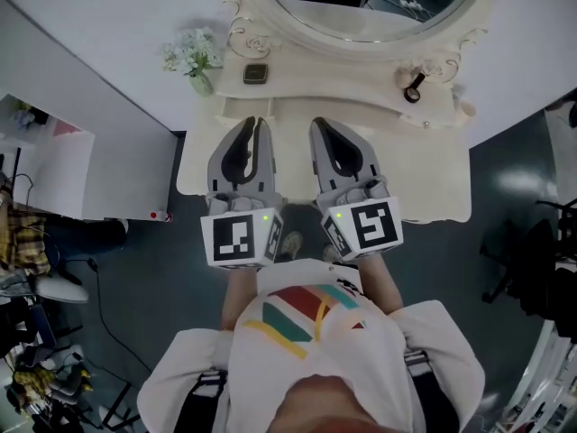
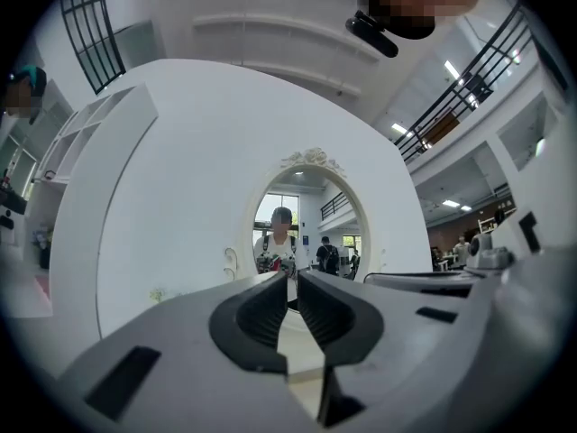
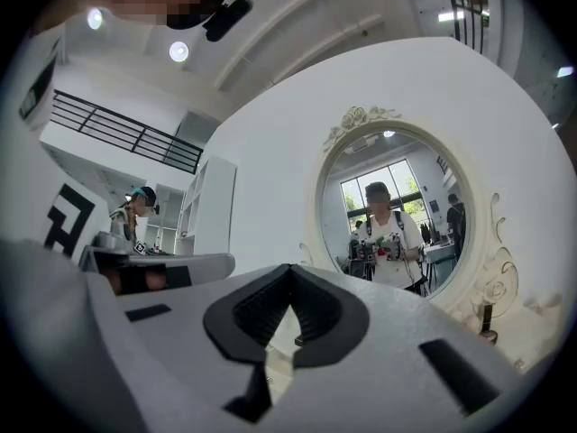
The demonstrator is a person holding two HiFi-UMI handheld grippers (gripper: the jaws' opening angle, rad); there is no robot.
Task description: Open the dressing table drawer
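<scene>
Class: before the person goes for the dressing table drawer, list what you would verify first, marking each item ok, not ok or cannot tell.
1. Left gripper empty: ok, jaws slightly apart with nothing between them.
2. Right gripper empty: ok, jaws together on nothing.
3. Drawer handle located: cannot tell, no view shows the front of the dressing table.
4. Grippers level with the drawer front: not ok, both hover above the tabletop.
5. Tabletop things out of the way: ok, flower vase and small dark box stand at the back, apart from both grippers.
</scene>
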